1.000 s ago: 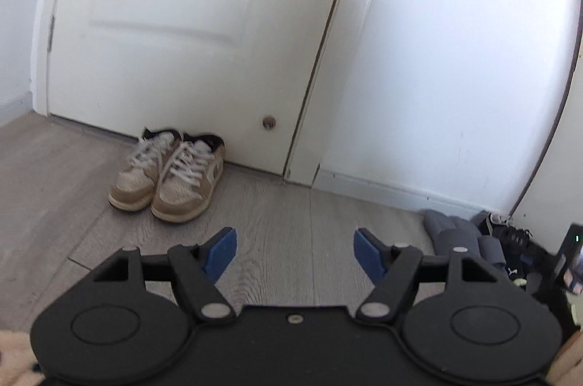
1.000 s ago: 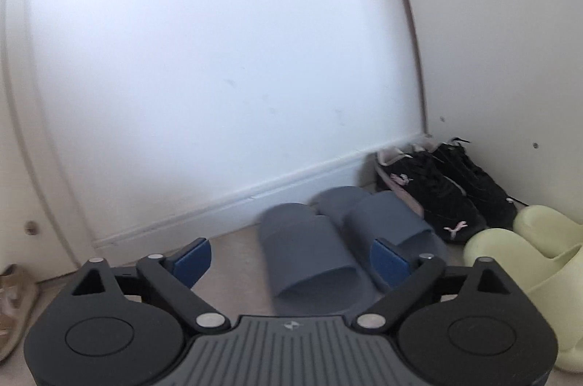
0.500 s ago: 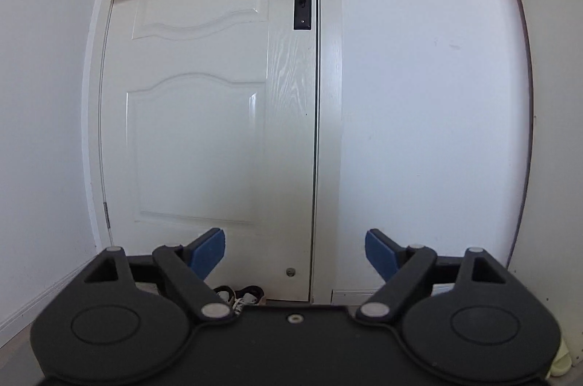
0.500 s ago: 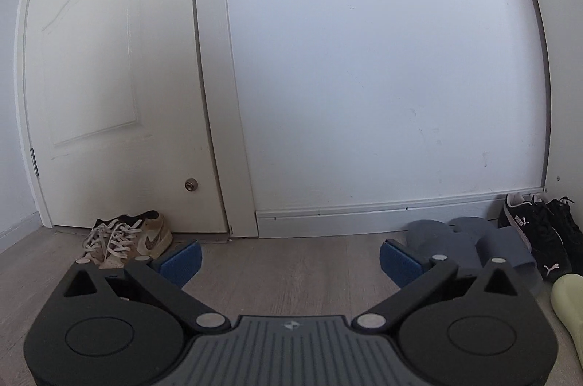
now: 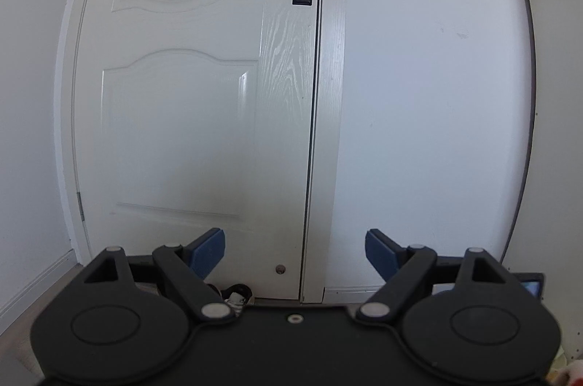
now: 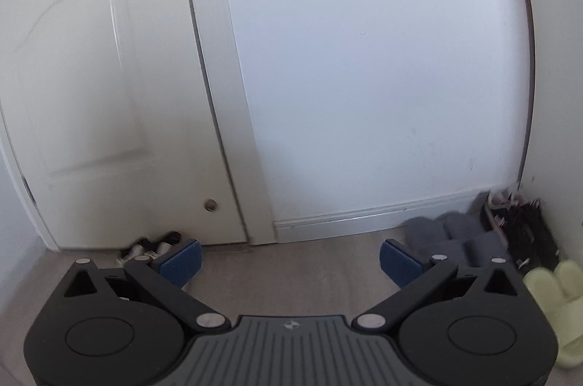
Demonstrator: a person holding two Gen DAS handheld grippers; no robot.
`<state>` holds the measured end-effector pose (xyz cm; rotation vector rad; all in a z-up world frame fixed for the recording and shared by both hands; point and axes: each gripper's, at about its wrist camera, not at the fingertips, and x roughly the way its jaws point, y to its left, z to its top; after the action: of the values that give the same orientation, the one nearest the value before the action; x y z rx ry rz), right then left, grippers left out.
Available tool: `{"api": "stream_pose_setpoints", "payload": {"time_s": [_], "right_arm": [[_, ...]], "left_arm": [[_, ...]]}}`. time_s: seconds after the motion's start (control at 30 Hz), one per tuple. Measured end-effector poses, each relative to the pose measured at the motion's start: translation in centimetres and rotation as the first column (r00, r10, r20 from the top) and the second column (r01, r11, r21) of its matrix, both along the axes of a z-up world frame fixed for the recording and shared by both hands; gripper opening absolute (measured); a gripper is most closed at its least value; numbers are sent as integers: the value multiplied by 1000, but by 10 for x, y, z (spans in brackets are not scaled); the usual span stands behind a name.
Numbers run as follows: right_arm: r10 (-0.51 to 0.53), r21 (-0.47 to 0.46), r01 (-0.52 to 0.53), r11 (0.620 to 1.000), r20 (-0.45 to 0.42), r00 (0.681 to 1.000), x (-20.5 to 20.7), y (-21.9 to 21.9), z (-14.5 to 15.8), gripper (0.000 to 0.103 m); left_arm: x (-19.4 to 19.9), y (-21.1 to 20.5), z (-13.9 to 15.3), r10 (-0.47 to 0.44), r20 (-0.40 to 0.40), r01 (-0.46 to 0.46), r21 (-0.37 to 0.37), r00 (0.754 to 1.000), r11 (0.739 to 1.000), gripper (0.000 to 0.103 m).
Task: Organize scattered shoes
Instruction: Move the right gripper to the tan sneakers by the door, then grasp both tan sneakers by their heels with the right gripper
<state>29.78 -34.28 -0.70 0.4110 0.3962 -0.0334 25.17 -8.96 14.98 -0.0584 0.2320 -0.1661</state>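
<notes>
Sneakers [image 5: 237,296] peek out low-left of the left gripper [image 5: 295,253], against the door [image 5: 189,131]; its jaws gape wide, holding nothing. Right view: the right gripper [image 6: 289,262], equally wide and bare, has grey slippers [image 6: 448,236], black trainers [image 6: 524,229] and yellow slides [image 6: 554,291] paired ahead-right, nearer it.

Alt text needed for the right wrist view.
Open, empty right tongs hover over a wood floor, facing a white wall. Grey slippers, black sneakers and pale green slippers sit in the right corner; tan sneakers lie by the door.
</notes>
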Motion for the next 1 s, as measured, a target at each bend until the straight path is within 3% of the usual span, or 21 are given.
{"api": "stream_pose_setpoints", "payload": {"time_s": [0.1, 0.2, 0.3, 0.37, 0.5, 0.57, 0.63, 0.7, 0.77, 0.93, 1.0], "right_arm": [[18, 11, -19, 1000, 87, 996, 4, 13, -11, 103], [39, -139, -26, 990, 90, 995, 33, 39, -45, 103], [54, -212, -41, 976, 53, 997, 81, 73, -83, 103], [136, -226, -131, 965, 5, 991, 125, 108, -114, 103], [245, -279, -245, 928, -37, 969, 195, 186, -166, 101], [291, -283, -293, 913, -50, 955, 228, 219, -186, 89], [337, -273, -340, 900, -59, 939, 260, 247, -202, 71], [339, -265, -338, 903, -44, 940, 289, 268, -209, 67], [319, -283, -314, 906, -29, 947, 314, 283, -209, 65], [256, -350, -277, 895, -107, 961, 383, 312, -217, 61], [215, -372, -255, 892, -148, 965, 400, 317, -224, 59]], "left_arm": [[42, 26, -44, 47, -42, -50, -51, 998, 997, 85], [78, 64, -105, 115, -32, -116, -46, 993, 992, 85], [104, 92, -155, 184, -42, -185, -8, 982, 983, 85], [132, 120, -200, 242, -79, -243, 3, 967, 970, 85], [185, 178, -275, 314, -177, -334, -94, 933, 938, 85], [216, 212, -307, 343, -246, -382, -131, 906, 915, 81], [217, 236, -327, 342, -292, -397, -154, 893, 905, 75], [219, 261, -344, 375, -347, -458, -196, 860, 867, 75], [208, 274, -349, 390, -363, -487, -230, 846, 843, 75], [195, 295, -355, 313, -392, -468, -404, 865, 786, 75], [197, 295, -356, 315, -404, -475, -395, 859, 786, 75]]}}
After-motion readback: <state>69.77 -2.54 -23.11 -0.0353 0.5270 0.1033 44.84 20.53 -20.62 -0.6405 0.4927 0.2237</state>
